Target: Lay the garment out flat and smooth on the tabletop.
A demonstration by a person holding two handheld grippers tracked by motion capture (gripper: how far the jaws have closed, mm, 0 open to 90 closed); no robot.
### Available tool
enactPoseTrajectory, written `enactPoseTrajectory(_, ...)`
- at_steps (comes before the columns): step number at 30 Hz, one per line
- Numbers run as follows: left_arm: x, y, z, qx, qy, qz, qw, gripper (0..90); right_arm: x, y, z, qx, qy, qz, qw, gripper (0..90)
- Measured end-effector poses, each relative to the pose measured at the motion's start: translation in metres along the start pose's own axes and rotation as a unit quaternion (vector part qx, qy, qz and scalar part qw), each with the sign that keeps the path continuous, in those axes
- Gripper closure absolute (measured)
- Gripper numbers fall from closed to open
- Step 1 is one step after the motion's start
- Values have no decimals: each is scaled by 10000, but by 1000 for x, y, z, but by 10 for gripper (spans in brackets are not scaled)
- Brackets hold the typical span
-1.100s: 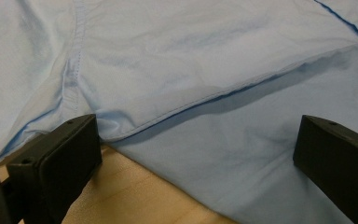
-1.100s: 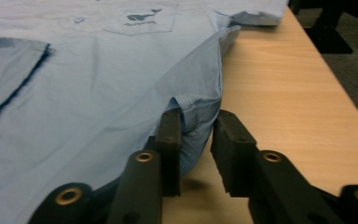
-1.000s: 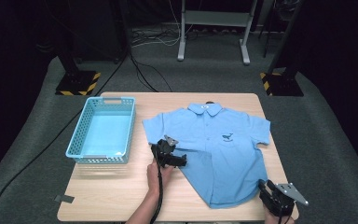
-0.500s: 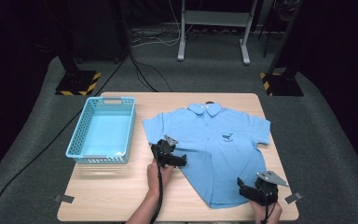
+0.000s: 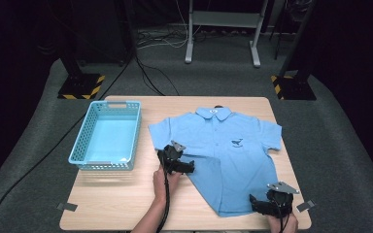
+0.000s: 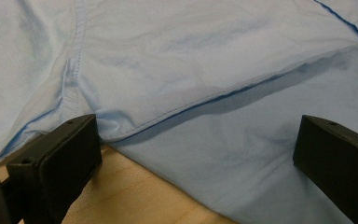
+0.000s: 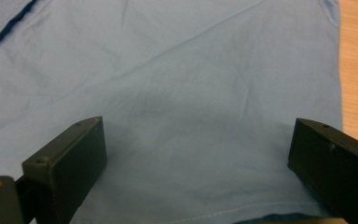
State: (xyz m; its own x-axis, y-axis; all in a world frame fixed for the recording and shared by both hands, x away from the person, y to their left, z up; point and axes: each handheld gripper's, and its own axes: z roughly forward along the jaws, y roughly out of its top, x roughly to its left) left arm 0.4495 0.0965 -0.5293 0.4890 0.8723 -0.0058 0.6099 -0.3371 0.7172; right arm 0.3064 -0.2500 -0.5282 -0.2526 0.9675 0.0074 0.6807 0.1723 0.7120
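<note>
Two tongs, left and right, gape wide over one shirt; one basket

Black left gripper and right gripper, blocky screwed fingers, grey plates, black cables

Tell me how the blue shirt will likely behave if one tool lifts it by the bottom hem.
The shirt is probably floppy: it lies flat, with soft creases and a folded-over edge. Lifted by the hem near the right tool, it would likely drape and sag. It looks thin, so probably light, and may drag across the table.
</note>
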Motion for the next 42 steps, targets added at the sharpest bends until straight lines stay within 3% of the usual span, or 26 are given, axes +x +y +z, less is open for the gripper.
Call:
enactPoseTrajectory(13, 0, 0, 0, 1, -3, -3, 10000, 5, -19, -11, -12, 19, -36, -13, 10000, 38)
enactPoseTrajectory(14, 0, 0, 0, 3, -3, -2, 10000, 5, -23, -10, -14, 59, -130, 23, 9999, 34)
enactPoseTrajectory(16, 0, 0, 0, 2, -1, -1, 10000, 5, -37, -4, -20, -205, -151, 260, 9993, 38)
enactPoseTrajectory(19, 0, 0, 0, 2, 1, -1, 10000, 5, -43, 4, -21, -397, -157, 255, 9988, 28)
enactPoseTrajectory(21, 0, 0, 0, 3, -1, -1, 10000, 5, -44, 15, -14, -268, -261, 72, 9993, 8)
enactPoseTrajectory(23, 0, 0, 0, 2, -1, 0, 10000, 5, -45, 25, -2, -177, -150, -123, 9997, 11)
enactPoseTrajectory(26, 0, 0, 0, 3, -1, -2, 10000, 5, -48, 33, 16, -118, 37, -155, 9998, 14)
enactPoseTrajectory(31, 0, 0, 0, 2, 0, 0, 10000, 5, -56, 39, 37, -17, 38, -32, 10000, 7)
enactPoseTrajectory(33, 0, 0, 0, 1, 1, 1, 10000, 5, -60, 39, 40, -67, -14, 52, 10000, 2)
enactPoseTrajectory(38, 0, 0, 0, 4, 1, 9, 10000, 5, -63, 37, 38, -81, 77, -24, 9999, 4)
enactPoseTrajectory(42, 0, 0, 0, 5, -5, 13, 10000, 5, -61, 38, 39, -72, 6, 21, 10000, 1)
